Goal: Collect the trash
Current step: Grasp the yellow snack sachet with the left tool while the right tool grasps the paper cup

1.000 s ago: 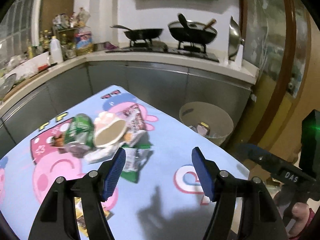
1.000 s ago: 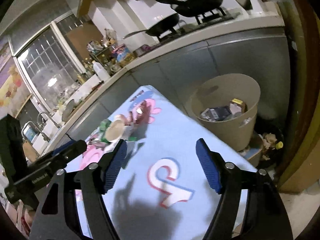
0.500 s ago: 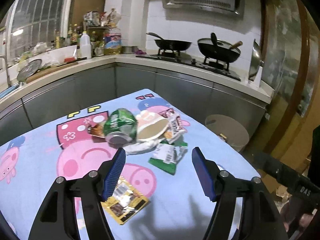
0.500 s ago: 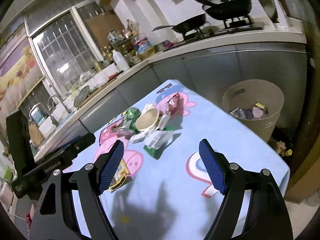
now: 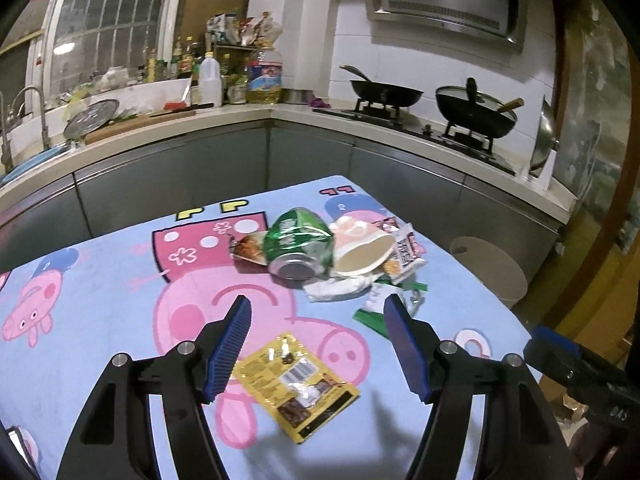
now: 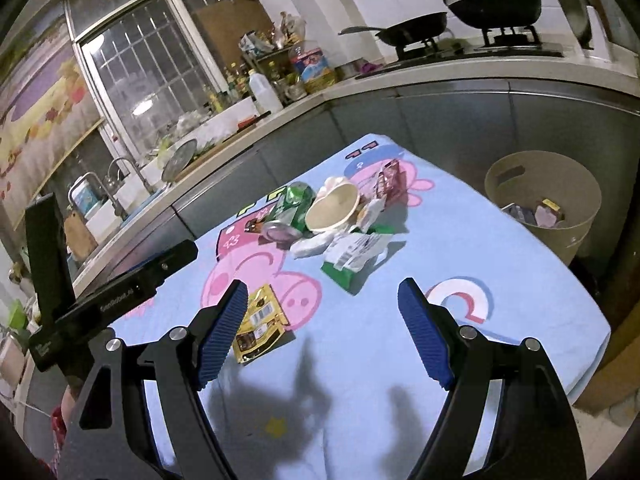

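A soft, cartoon-printed blue tablecloth (image 5: 100,292) covers the table, and the trash sits heaped toward its far side. In the heap lies a dented green can (image 5: 299,246), its shiny metal end turned toward the near edge, touching a squashed paper cup (image 5: 362,250) whose cream-coloured mouth gapes open. A crumpled white tissue (image 5: 338,288) lies just in front of them, with a glossy green-and-white wrapper (image 6: 352,256) beside it on the right and a red-and-white snack packet (image 5: 404,252) behind the cup. Apart from the heap, nearer, a flat yellow foil sachet (image 5: 298,386) with a barcode lies wrinkled on the cloth.

The left gripper (image 5: 316,346) hangs above the cloth, tilted down, its ribbed blue pads (image 5: 228,346) spread wide and holding nothing; the yellow sachet shows between and beneath them. The right gripper (image 6: 324,334) is likewise spread apart and empty, poised over the near right part of the table, the sachet just by its left pad.

Beyond the table's right edge, on the floor, stands a round beige plastic bin (image 6: 548,200) with a few scraps already inside. Two dark woks (image 5: 474,114) sit on the stove along the far counter.
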